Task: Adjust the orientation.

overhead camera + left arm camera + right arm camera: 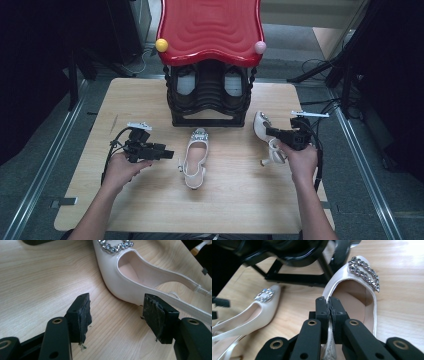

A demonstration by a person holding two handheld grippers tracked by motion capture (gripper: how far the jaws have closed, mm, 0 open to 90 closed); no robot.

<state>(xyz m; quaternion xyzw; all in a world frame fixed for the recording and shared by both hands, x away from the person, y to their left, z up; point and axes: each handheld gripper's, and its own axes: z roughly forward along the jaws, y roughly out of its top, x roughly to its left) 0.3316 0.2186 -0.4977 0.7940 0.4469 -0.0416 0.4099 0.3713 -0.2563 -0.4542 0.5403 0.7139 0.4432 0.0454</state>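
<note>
1. Take the black shoe rack (207, 97) with the red seat-like top (210, 30) as your landmark; it stands at the far middle of the wooden table (150, 200).
2. Your right gripper (274, 132) sits to the right of the rack's front edge. In the right gripper view its jaws are pressed together on the side wall of the white heeled shoe (359, 300), pinching the thin upper between the pads.
3. That held shoe (262, 132) is just off the rack's front right corner, its jewelled buckle (364, 272) pointing toward the rack.
4. Your left gripper (167, 153) rests to the front left of the rack, pointing right. Its jaws are spread wide with nothing between them; bare table shows in the gap.
5. The second white shoe (195, 157) lies flat on the table directly in front of the rack's middle, toe toward the rack. In the left gripper view its side (130, 290) lies just beyond the spread jaws, near the one on the right.
</note>
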